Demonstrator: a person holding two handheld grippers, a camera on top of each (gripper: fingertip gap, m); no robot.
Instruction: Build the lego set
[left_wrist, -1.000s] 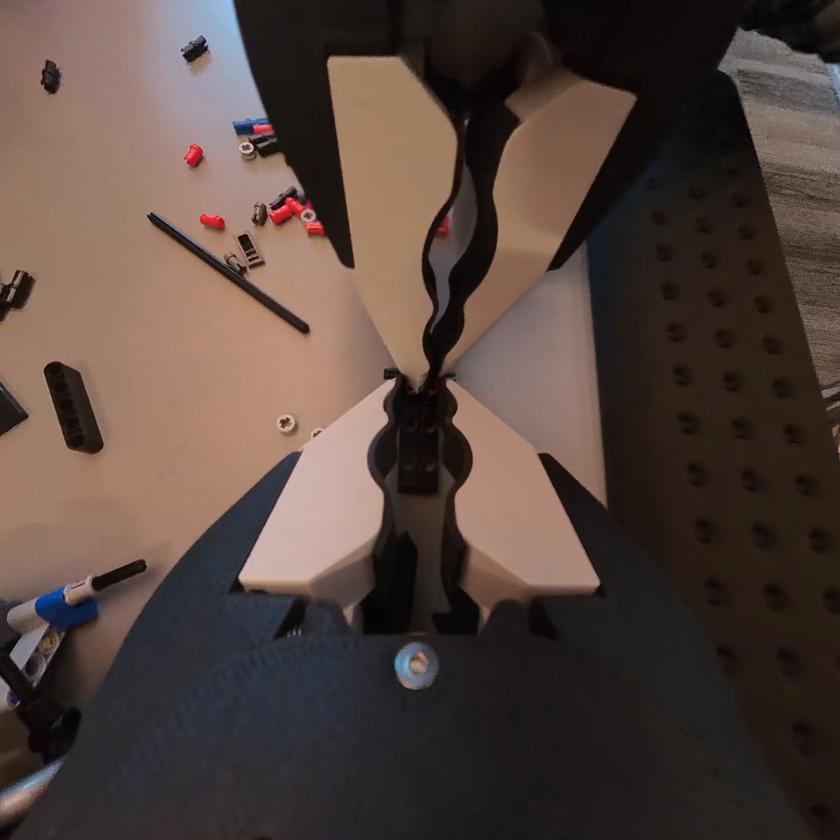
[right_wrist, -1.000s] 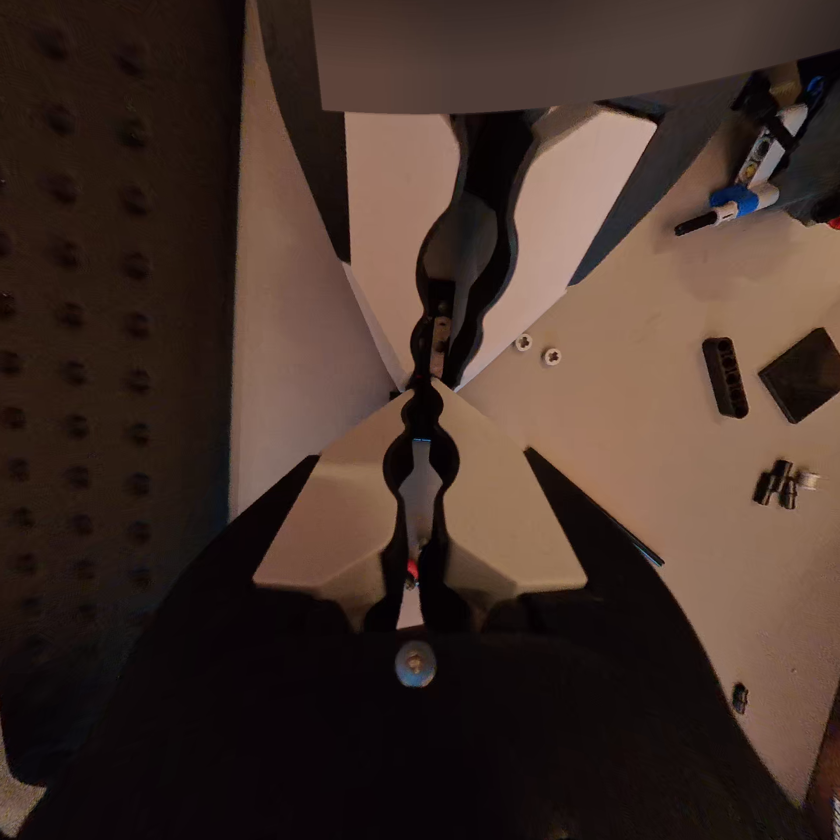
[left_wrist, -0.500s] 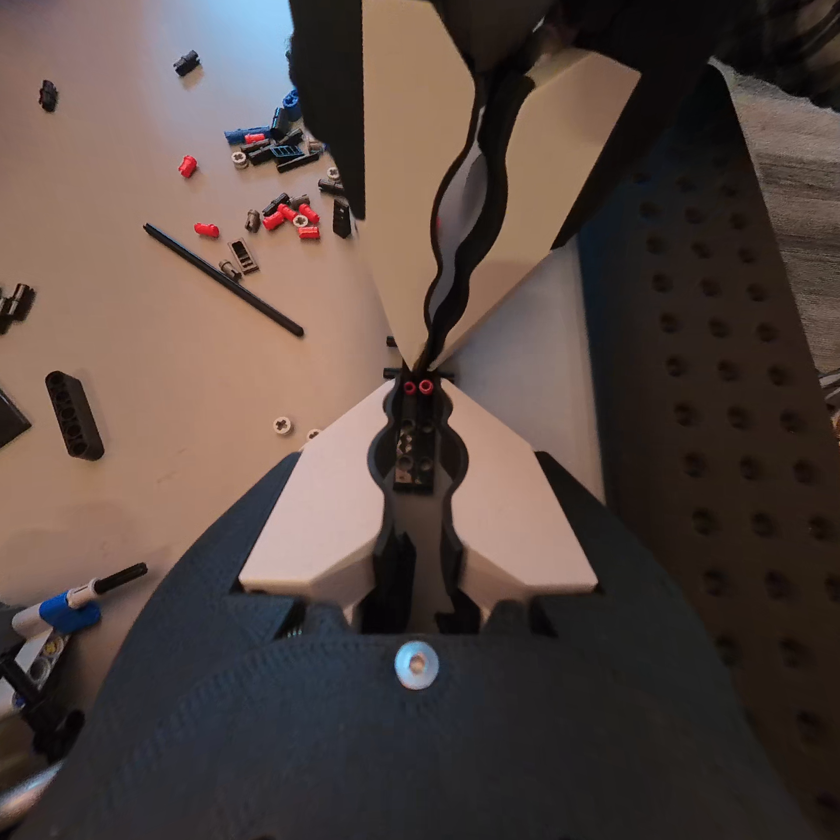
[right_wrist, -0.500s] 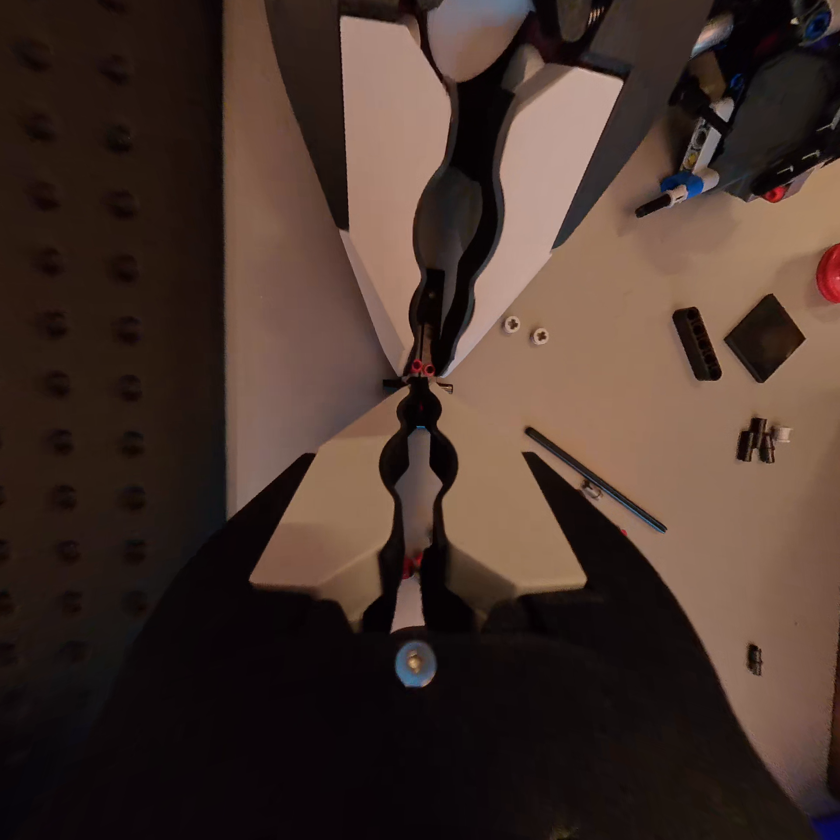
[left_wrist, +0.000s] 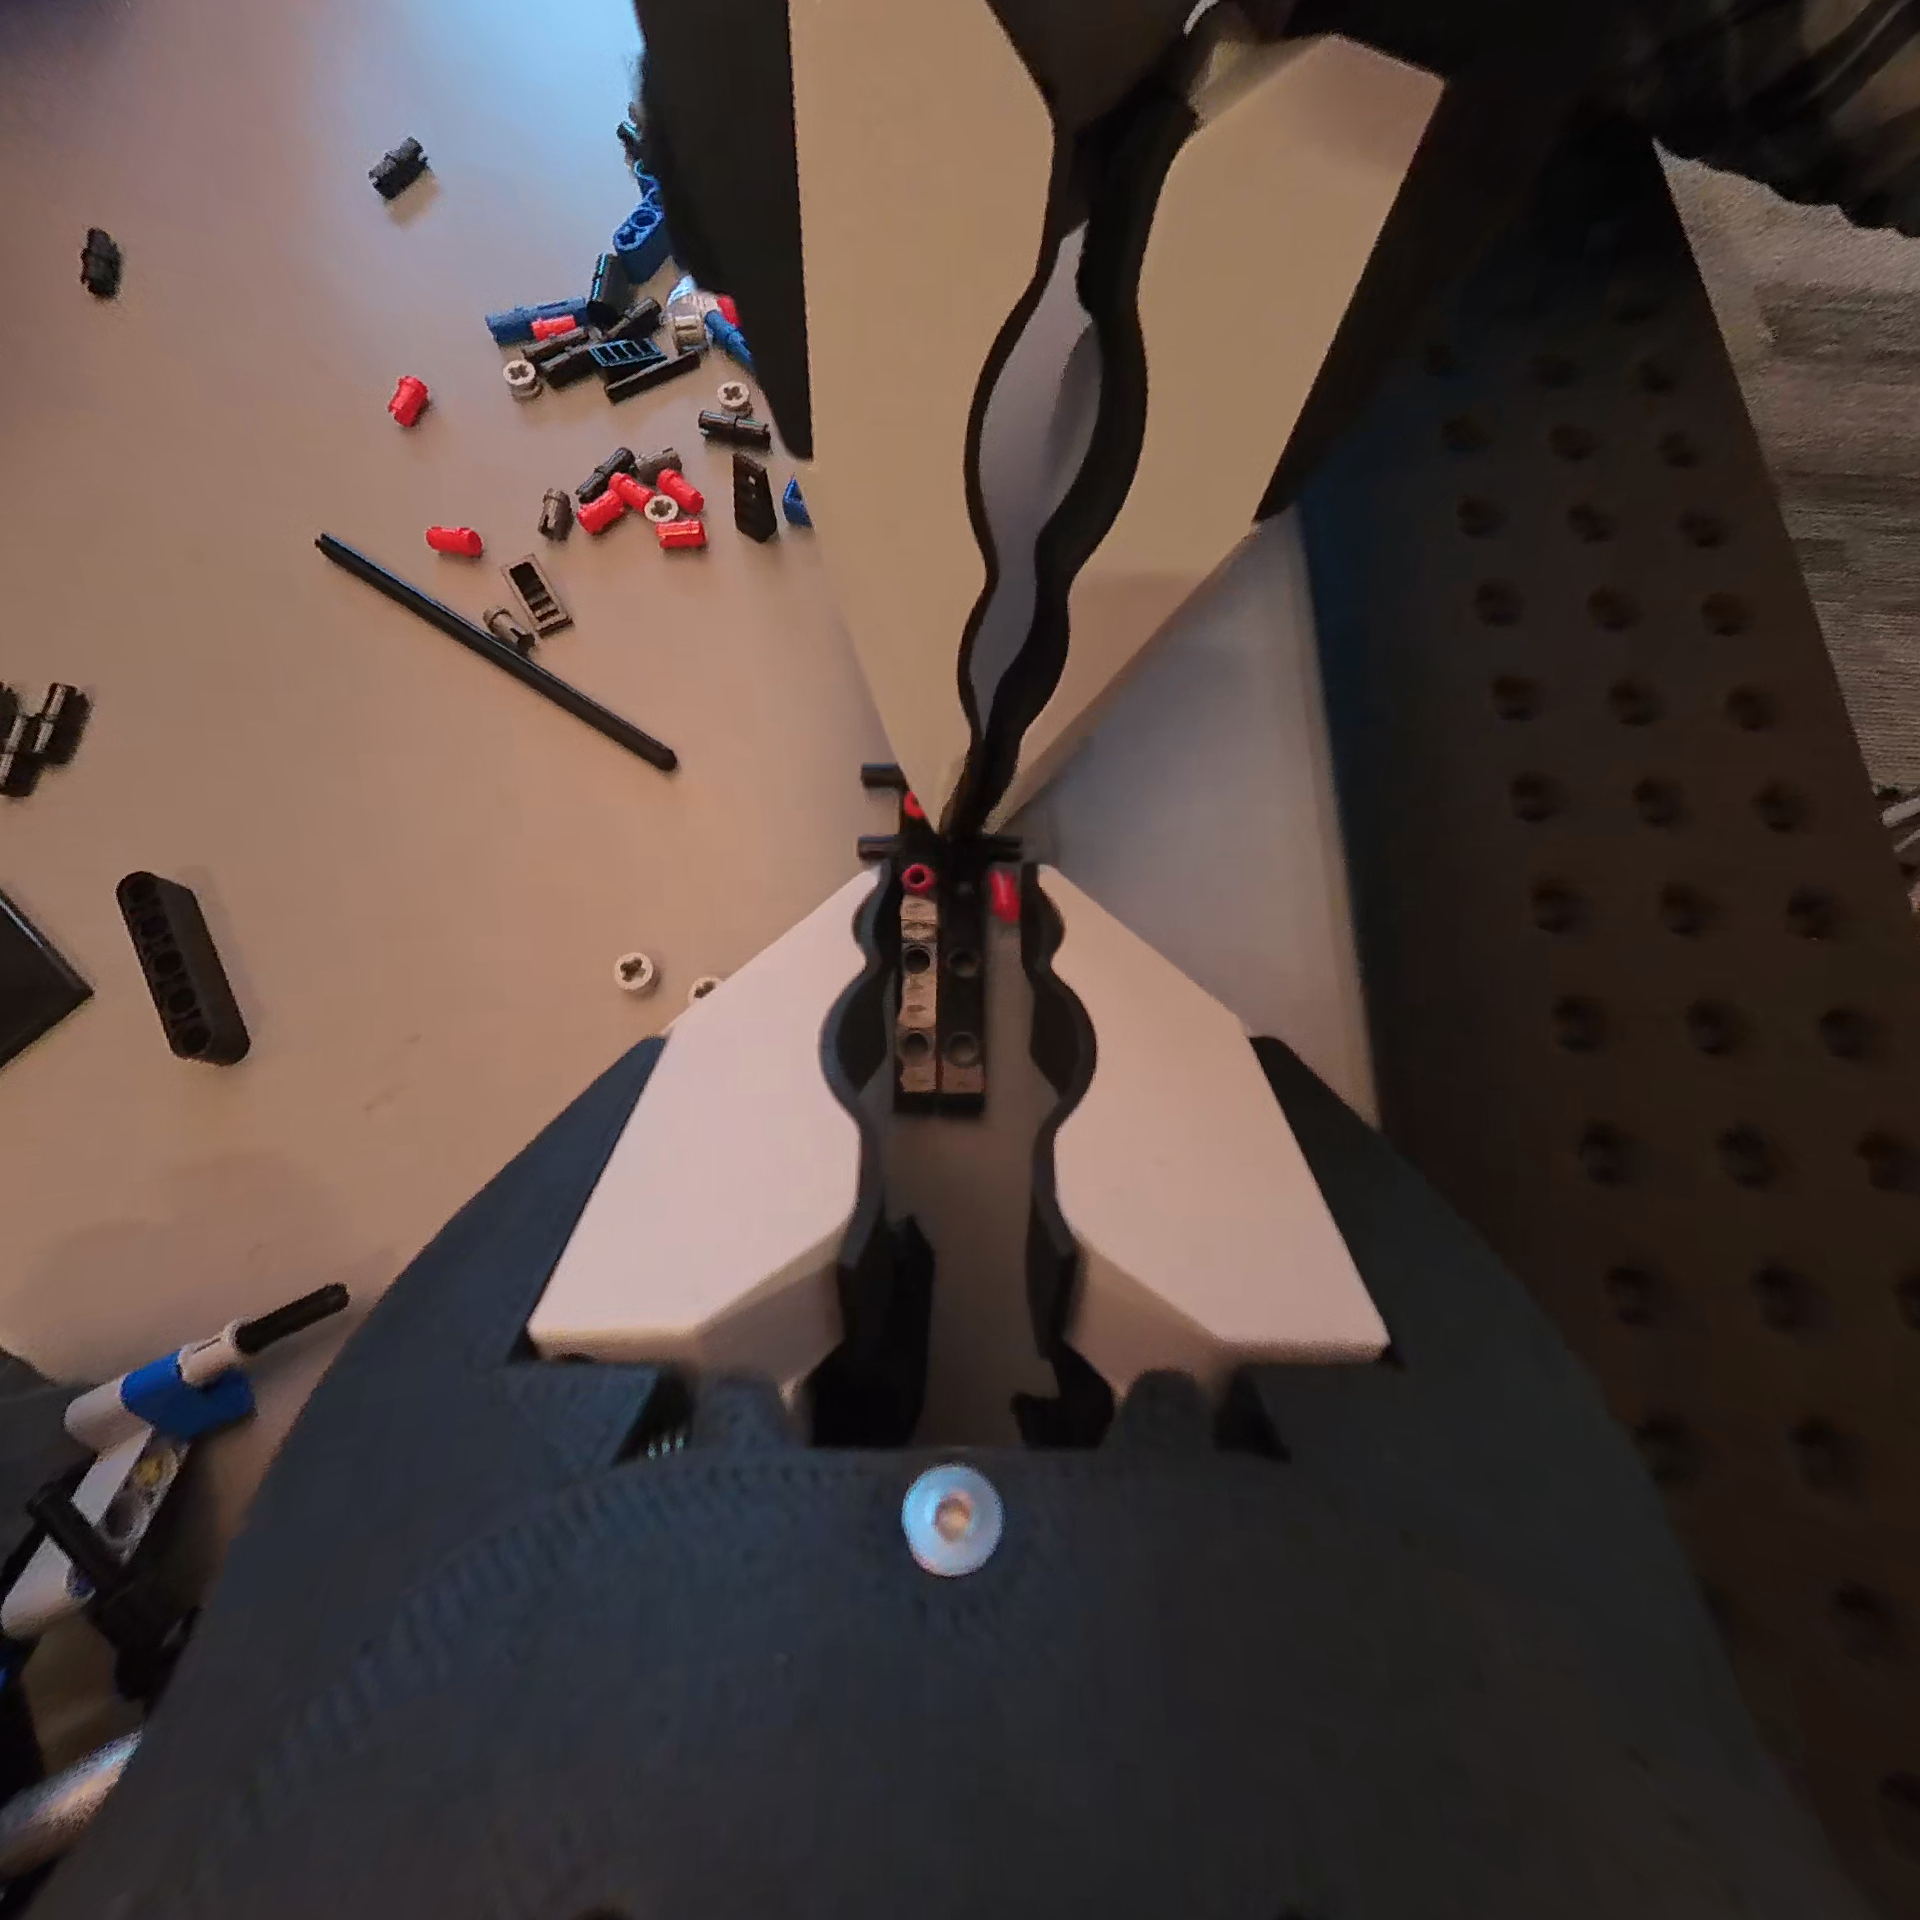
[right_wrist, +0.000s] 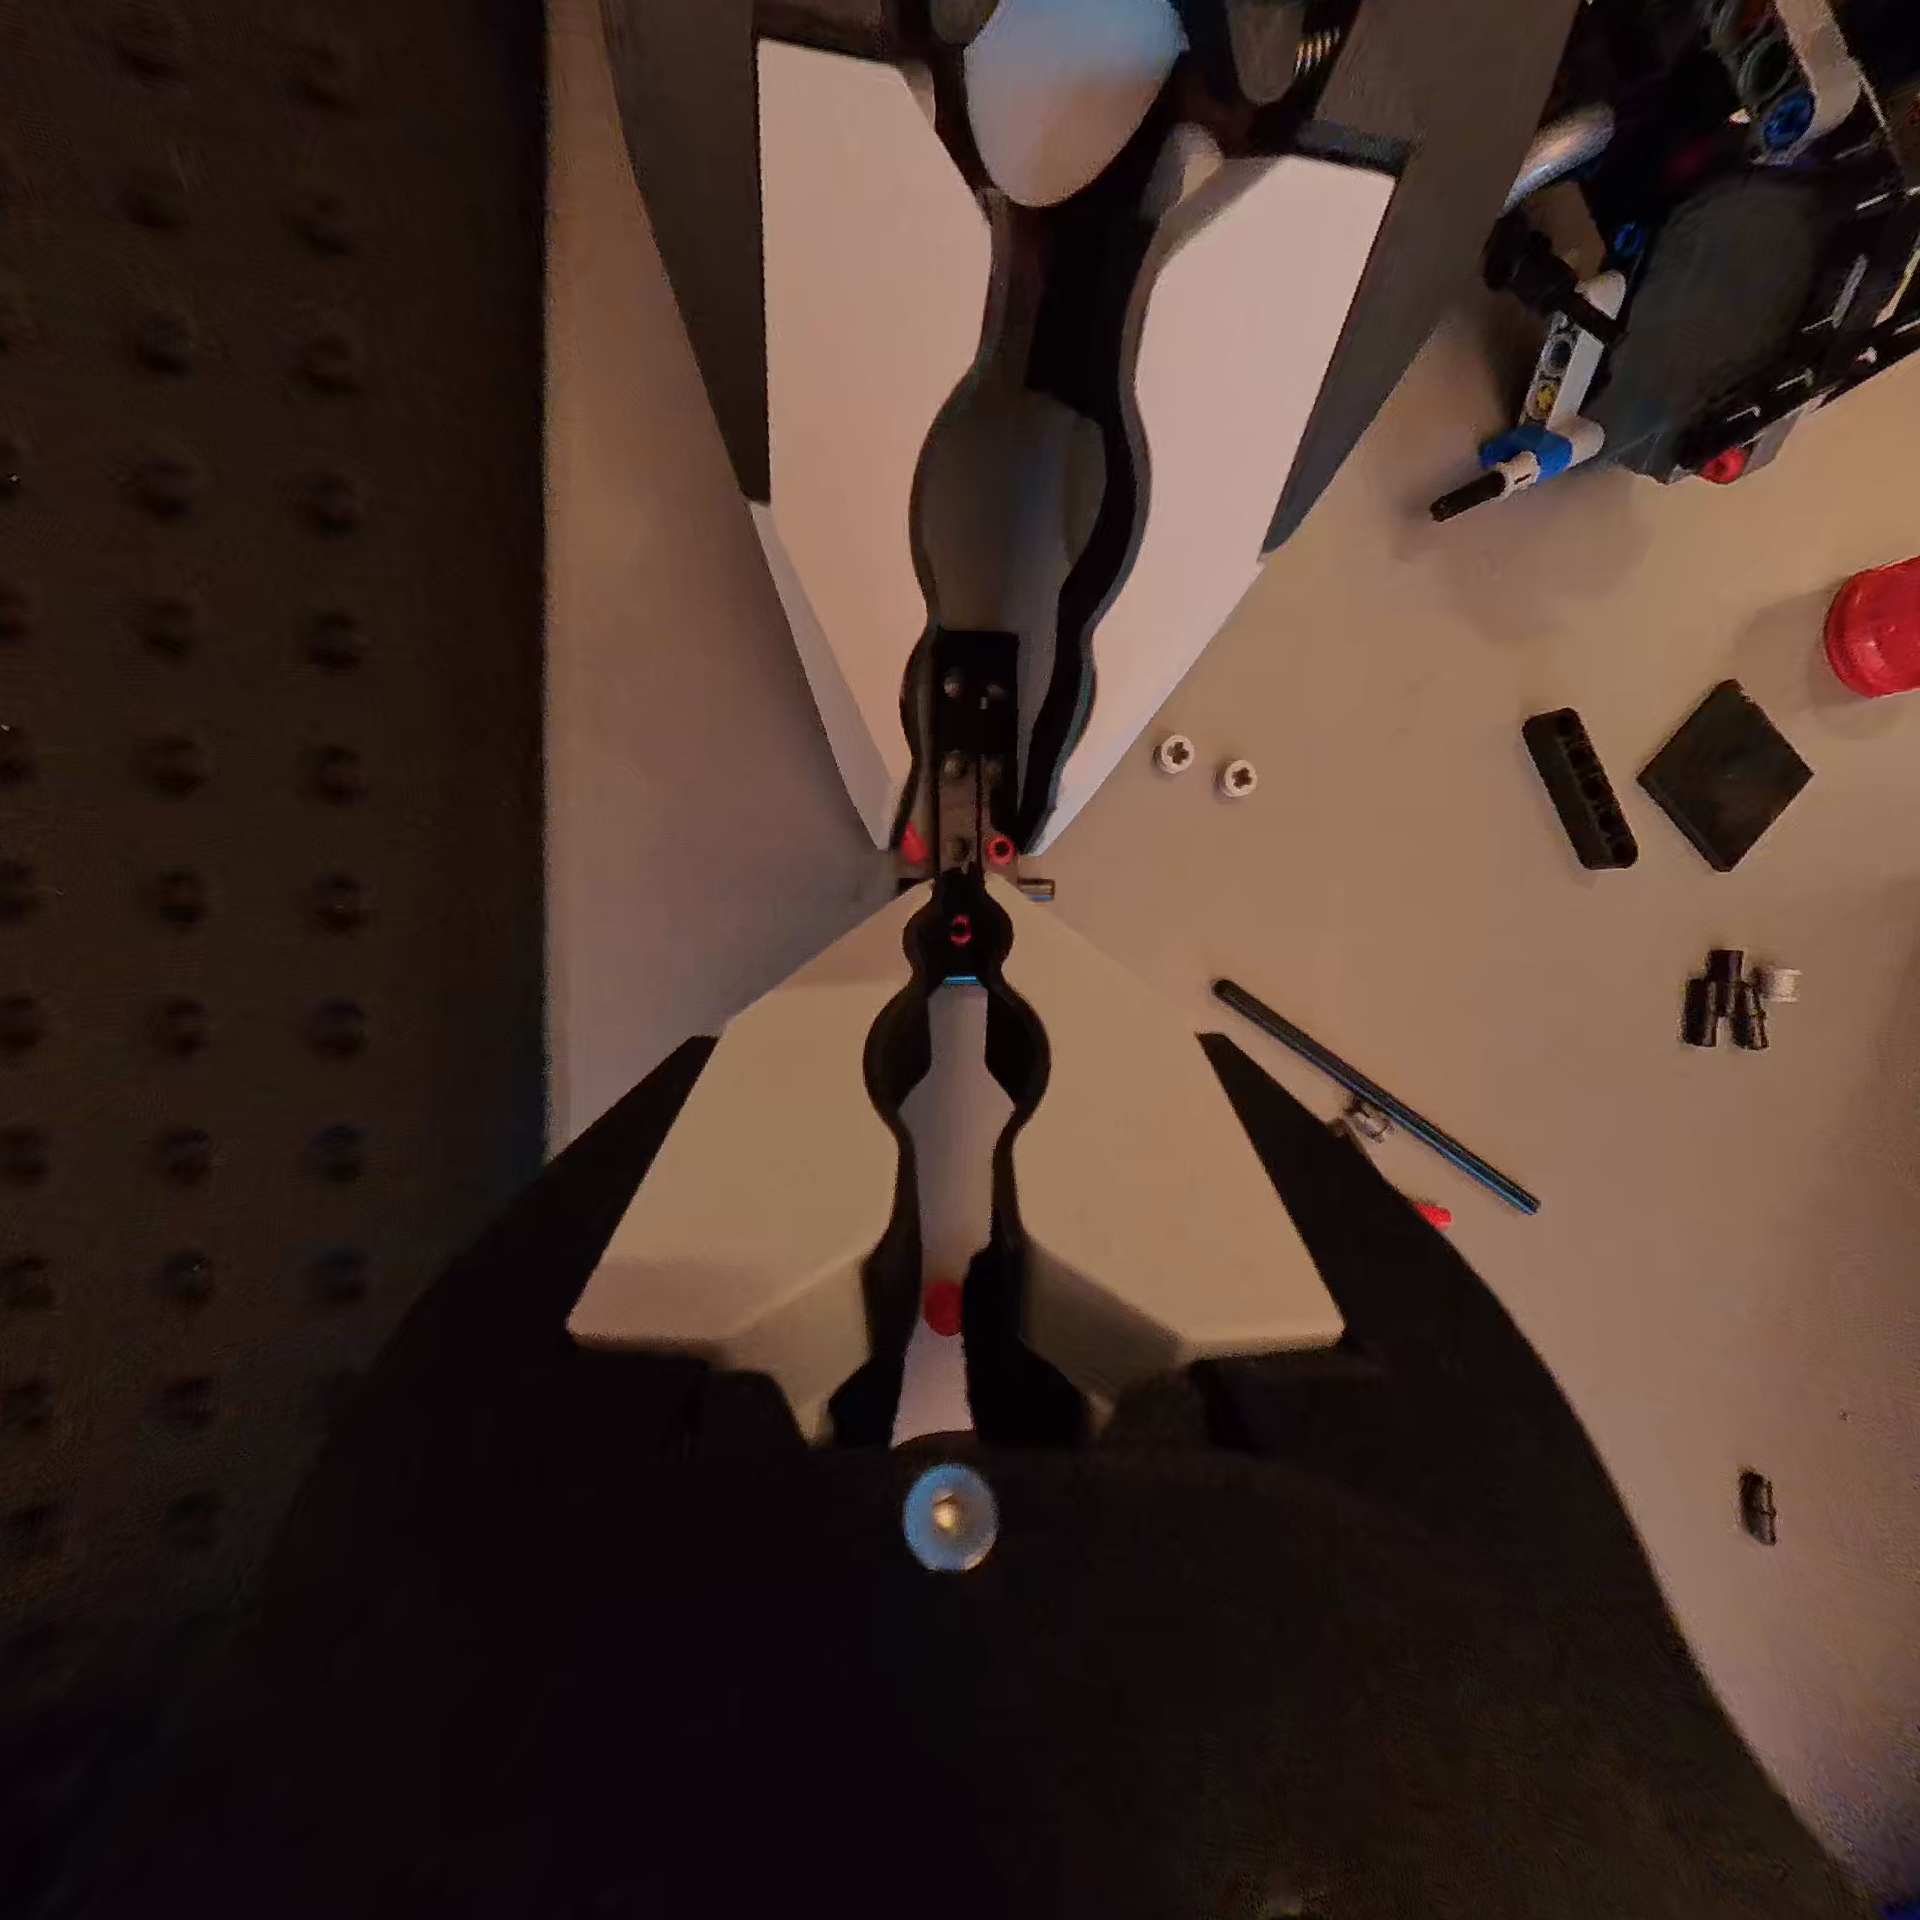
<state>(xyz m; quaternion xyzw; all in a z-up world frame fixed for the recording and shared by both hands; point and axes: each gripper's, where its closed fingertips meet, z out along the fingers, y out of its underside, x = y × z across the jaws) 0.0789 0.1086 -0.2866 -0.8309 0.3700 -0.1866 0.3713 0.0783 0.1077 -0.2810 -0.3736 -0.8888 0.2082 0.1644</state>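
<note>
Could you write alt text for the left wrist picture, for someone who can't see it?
Left claw holds a black holed beam assembly tip to tip with the right claw; loose red and black pieces lie scattered on the table.

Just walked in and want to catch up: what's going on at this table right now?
A person is working two handheld grippers tip to tip above the table. The left gripper holds a black beam assembly with red pins at its front end, though its jaws look slightly parted. The right gripper is nearly closed on a small black piece with a red pin, pressed against that assembly. Loose parts and a partly built model lie around.
</note>
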